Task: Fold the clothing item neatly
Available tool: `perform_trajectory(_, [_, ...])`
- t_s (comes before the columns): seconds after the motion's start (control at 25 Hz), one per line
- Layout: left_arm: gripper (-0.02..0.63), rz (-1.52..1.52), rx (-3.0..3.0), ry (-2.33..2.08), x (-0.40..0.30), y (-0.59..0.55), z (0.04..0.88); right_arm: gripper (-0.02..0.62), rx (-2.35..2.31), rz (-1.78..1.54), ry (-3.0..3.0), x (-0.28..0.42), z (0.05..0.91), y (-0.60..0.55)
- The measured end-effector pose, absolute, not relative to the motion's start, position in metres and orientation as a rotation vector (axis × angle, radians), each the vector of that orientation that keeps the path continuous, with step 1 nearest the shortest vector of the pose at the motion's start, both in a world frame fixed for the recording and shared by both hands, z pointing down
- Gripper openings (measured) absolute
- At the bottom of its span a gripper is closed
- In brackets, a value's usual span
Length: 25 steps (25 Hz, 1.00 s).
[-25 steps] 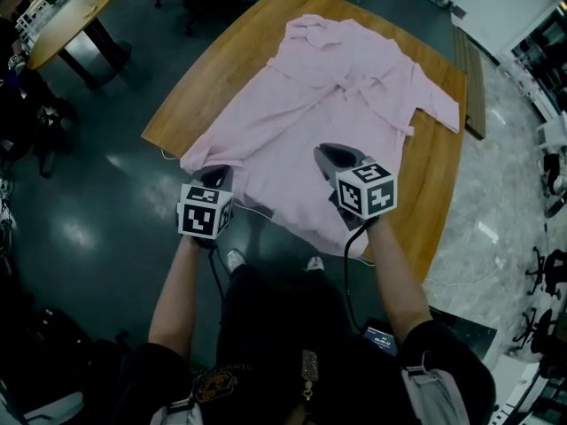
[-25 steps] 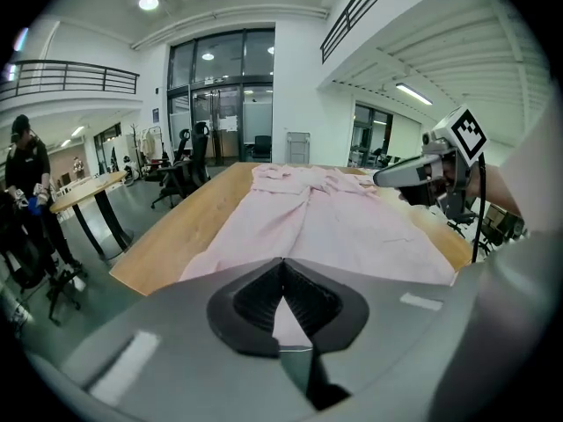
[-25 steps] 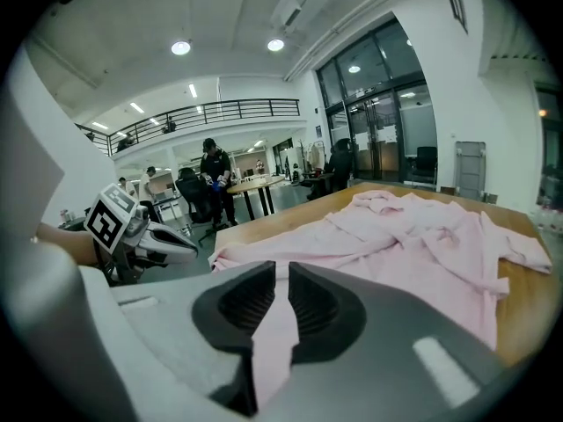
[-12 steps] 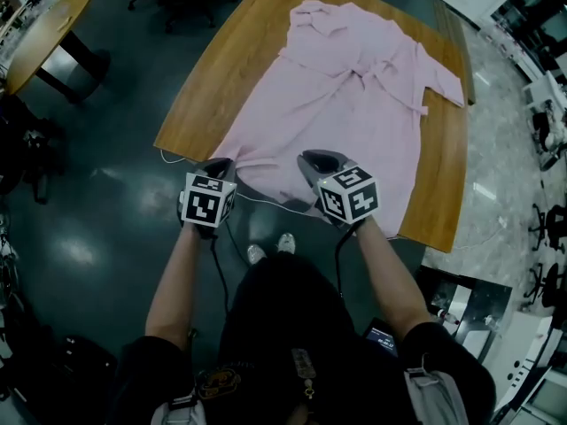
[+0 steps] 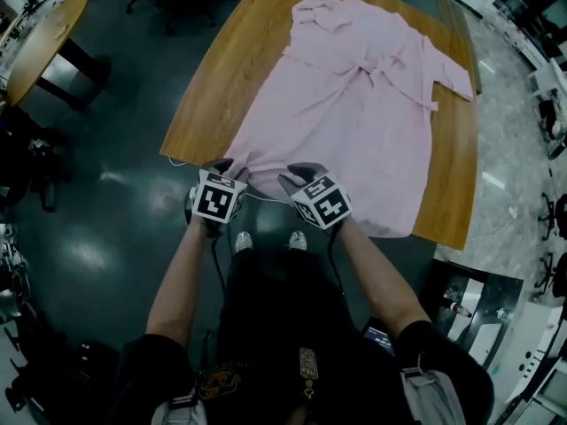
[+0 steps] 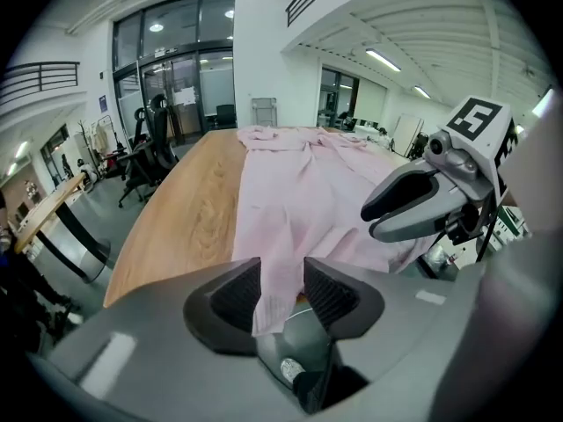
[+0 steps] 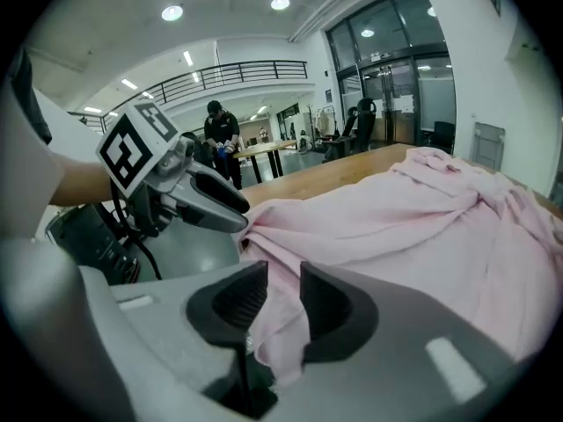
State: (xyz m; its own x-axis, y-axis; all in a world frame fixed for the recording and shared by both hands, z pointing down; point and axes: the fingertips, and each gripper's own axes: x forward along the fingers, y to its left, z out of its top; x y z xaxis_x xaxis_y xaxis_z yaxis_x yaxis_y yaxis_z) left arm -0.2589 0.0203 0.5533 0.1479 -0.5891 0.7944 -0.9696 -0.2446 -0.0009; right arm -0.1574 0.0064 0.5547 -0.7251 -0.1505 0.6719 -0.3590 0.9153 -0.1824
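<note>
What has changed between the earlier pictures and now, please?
The right tongs moved left toward the left tongs, so the two now sit close together at the near hem of the pink robe. Both pairs of jaws have just been opening, with hem cloth between them. The pink robe stays spread on the table.

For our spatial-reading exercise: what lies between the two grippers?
In the head view, the bunched hem of the pink robe spans from left gripper to right gripper; both have just been opening, fabric between their jaws.
</note>
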Motion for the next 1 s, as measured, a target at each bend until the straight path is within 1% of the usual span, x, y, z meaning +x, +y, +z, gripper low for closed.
perform_trajectory(0.08, [0.170, 0.972, 1.935, -1.443, -0.261, 0.013, 0.560, 0.126, 0.411, 0.367, -2.347, -0.163, 0.568, -0.002])
perform_trajectory(0.12, [0.170, 0.987, 1.955, -1.411, -0.262, 0.010, 0.564, 0.129, 0.441, 0.375, -2.324, -0.164, 0.575, -0.006])
perform_trajectory(0.16, [0.152, 1.002, 1.975, -1.374, -0.261, 0.009, 0.567, 0.129, 0.471, 0.394, -2.300, -0.165, 0.582, -0.009])
perform_trajectory(0.2, [0.071, 1.012, 1.997, -1.338, -0.261, 0.007, 0.569, 0.129, 0.498, 0.418, -2.277, -0.165, 0.587, -0.011])
perform_trajectory(0.24, [0.032, 1.016, 2.023, -1.303, -0.261, 0.006, 0.569, 0.129, 0.521, 0.442, -2.257, -0.164, 0.591, -0.012])
perform_trajectory(0.28, [0.031, 1.016, 2.054, -1.267, -0.261, 0.006, 0.568, 0.113, 0.542, 0.463, -2.241, -0.164, 0.593, -0.011])
perform_trajectory(0.4, [0.029, 0.999, 2.148, -1.175, -0.263, 0.006, 0.560, 0.036, 0.610, 0.491, -2.212, -0.163, 0.591, -0.002])
perform_trajectory(0.44, [0.029, 0.987, 2.173, -1.151, -0.265, 0.007, 0.555, 0.024, 0.633, 0.493, -2.208, -0.164, 0.588, 0.004])
perform_trajectory(0.68, [0.029, 0.906, 2.317, -1.063, -0.254, 0.002, 0.508, 0.018, 0.687, 0.509, -2.199, -0.162, 0.578, 0.053])
perform_trajectory(1.0, [0.028, 0.890, 2.433, -0.996, -0.202, 0.001, 0.461, 0.018, 0.637, 0.518, -2.235, -0.172, 0.584, 0.116])
